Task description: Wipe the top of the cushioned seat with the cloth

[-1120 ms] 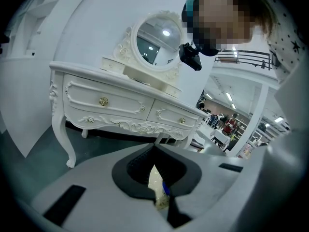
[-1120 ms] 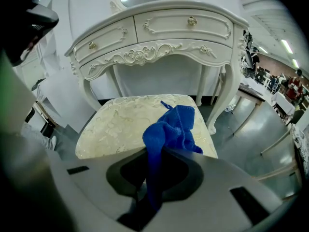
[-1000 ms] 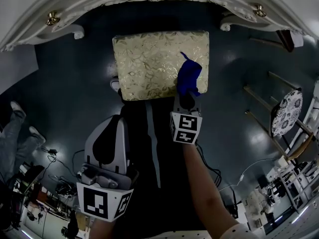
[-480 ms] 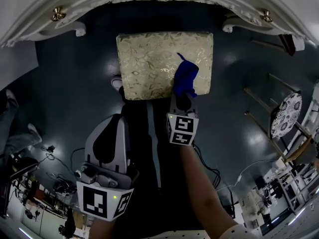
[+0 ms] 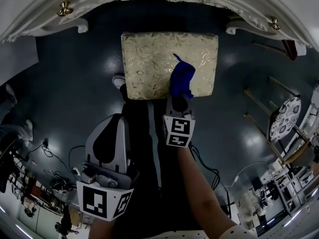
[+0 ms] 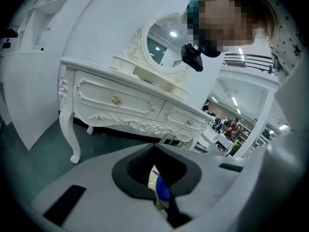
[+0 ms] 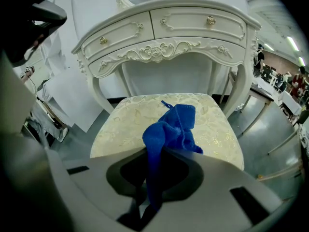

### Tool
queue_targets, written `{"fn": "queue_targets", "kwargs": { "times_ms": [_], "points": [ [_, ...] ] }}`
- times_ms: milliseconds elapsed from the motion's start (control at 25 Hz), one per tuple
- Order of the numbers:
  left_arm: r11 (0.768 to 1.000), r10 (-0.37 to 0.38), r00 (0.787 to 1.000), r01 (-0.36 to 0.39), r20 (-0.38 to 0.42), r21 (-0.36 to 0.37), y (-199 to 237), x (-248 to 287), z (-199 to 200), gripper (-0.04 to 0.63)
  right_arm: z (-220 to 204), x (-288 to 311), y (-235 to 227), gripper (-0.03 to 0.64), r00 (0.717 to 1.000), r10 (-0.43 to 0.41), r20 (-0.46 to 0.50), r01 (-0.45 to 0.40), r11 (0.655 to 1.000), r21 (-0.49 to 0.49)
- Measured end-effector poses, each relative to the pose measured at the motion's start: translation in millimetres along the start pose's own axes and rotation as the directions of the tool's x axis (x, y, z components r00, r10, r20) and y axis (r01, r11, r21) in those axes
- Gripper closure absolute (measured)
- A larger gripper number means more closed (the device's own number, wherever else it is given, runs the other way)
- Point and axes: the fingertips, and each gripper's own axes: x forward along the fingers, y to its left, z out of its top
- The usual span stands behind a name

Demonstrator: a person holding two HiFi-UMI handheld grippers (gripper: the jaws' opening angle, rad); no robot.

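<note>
The right gripper [image 7: 149, 204] has its jaws closed on a blue cloth [image 7: 171, 129]. A strip of it runs down into the dark slot between them, where its end is lost. The rest stands up in a crumpled bunch over the near right part of the cushioned seat [image 7: 120, 124]. Whether the bunch presses on the gold-patterned fabric or hangs just above it cannot be told. The gripper's grey body covers the seat's near edge.

In the head view the cloth [image 5: 181, 78] lies over the seat [image 5: 149, 59] close to its near edge, with the right gripper [image 5: 178, 102] right behind it. The seat's legs are hidden under its top. The left gripper [image 5: 115, 122] is held back, well apart from the seat, over the person's dark clothing. Its jaws are together with nothing in them [image 6: 161, 199]; through the slit only a sliver of seat and cloth shows. Beyond stands a white dressing table [image 7: 169, 37], its top cut off in the head view.
</note>
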Motion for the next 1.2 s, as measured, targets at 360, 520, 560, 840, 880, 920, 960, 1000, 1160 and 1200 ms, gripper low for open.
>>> {"fn": "queue_targets", "kwargs": {
  "times_ms": [360, 520, 560, 840, 880, 920, 960, 1000, 1160, 1200],
  "points": [
    [1.000, 0.014, 1.000, -0.014, 0.003, -0.007, 11.8, -4.1, 2.8, 0.584, 3.6, 2.5, 19.4, 0.555, 1.000, 0.012, -0.007, -0.012, 1.000, -0.004],
    [1.000, 0.020, 1.000, -0.020, 0.005, -0.015, 16.8, -5.7, 3.5, 0.585, 4.6, 3.7, 25.5, 0.556, 1.000, 0.014, -0.007, -0.014, 1.000, -0.004],
    [1.000, 0.021, 1.000, -0.021, 0.005, -0.017, 18.1, -6.0, 3.7, 0.586, 4.8, 4.0, 27.1, 0.556, 1.000, 0.015, -0.007, -0.015, 1.000, -0.004],
    [0.999, 0.041, 0.999, -0.041, 0.010, -0.026, 29.7, -10.8, 4.5, 0.585, 1.1, 5.7, 40.8, 0.555, 0.999, 0.023, -0.032, -0.024, 0.999, -0.022],
    [0.999, 0.044, 0.999, -0.043, 0.012, -0.027, 31.2, -11.5, 4.6, 0.586, -0.3, 6.1, 42.8, 0.557, 0.999, 0.025, -0.037, -0.026, 0.999, -0.027],
    [0.999, 0.046, 0.999, -0.046, 0.013, -0.029, 32.8, -12.3, 4.6, 0.585, -0.4, 6.7, 45.4, 0.555, 0.999, 0.029, -0.037, -0.030, 0.999, -0.030],
    [0.998, 0.048, 0.999, -0.048, 0.014, -0.031, 34.4, -13.3, 4.7, 0.586, 1.2, 7.3, 48.6, 0.557, 0.999, 0.034, -0.031, -0.035, 0.999, -0.030],
    [0.998, 0.051, 0.999, -0.050, 0.015, -0.033, 36.1, -14.3, 4.9, 0.586, 3.5, 7.8, 52.3, 0.557, 0.999, 0.039, -0.023, -0.040, 0.999, -0.029],
    [0.997, 0.062, 0.998, -0.061, 0.024, -0.045, 43.4, -19.5, 6.6, 0.586, 4.5, 8.4, 64.6, 0.557, 0.998, 0.055, -0.032, -0.056, 0.998, -0.039],
    [0.997, 0.065, 0.998, -0.064, 0.026, -0.047, 45.3, -20.6, 7.0, 0.585, 4.0, 8.6, 67.4, 0.555, 0.998, 0.058, -0.037, -0.059, 0.997, -0.044]
  ]
}}
